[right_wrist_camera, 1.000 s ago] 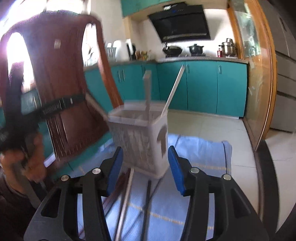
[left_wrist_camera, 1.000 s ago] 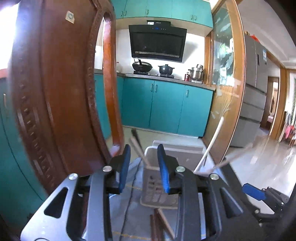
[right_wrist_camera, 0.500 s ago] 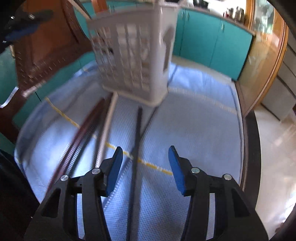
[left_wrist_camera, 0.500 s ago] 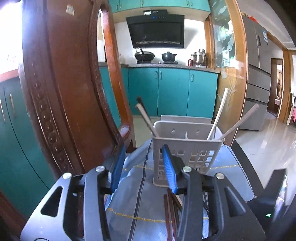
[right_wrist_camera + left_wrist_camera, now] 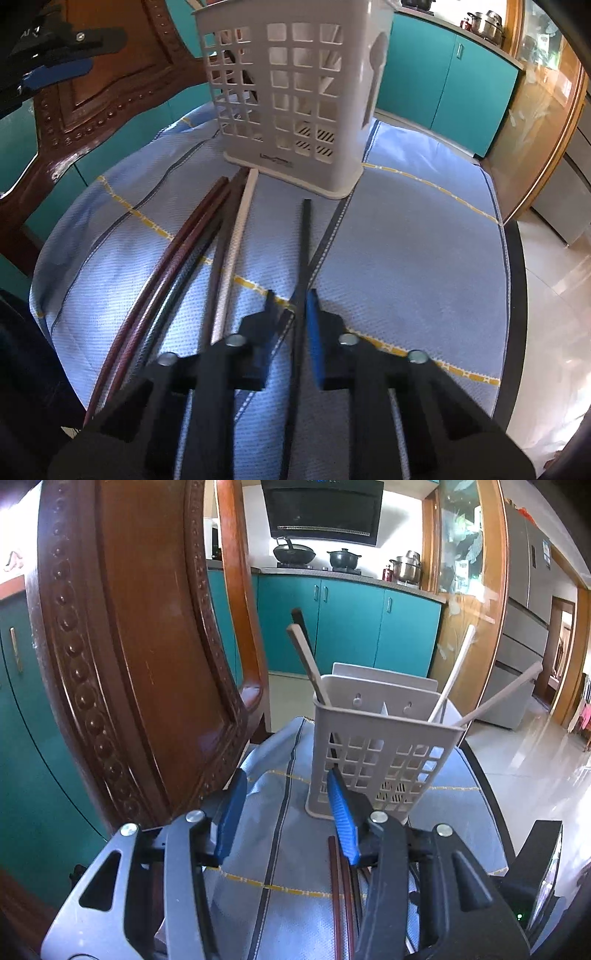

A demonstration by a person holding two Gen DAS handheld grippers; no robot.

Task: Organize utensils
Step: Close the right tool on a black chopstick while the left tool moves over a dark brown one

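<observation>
A white lattice utensil basket (image 5: 380, 753) stands on a blue cloth and holds several chopsticks (image 5: 308, 664) that lean outward. It also shows in the right wrist view (image 5: 291, 92). Loose chopsticks lie in front of it: dark red ones (image 5: 177, 251), a white one (image 5: 236, 240) and a black one (image 5: 303, 243). My right gripper (image 5: 291, 306) is down on the cloth, shut on the black chopstick. My left gripper (image 5: 286, 805) is open and empty, hovering just left of the basket.
A carved wooden chair back (image 5: 129, 646) stands close on the left. The blue cloth (image 5: 406, 229) covers a dark-edged table. Teal kitchen cabinets (image 5: 351, 627) and a tiled floor lie beyond.
My right gripper dropped to the cloth and closed on the black chopstick. My left gripper drifted nearer the basket and stayed open.
</observation>
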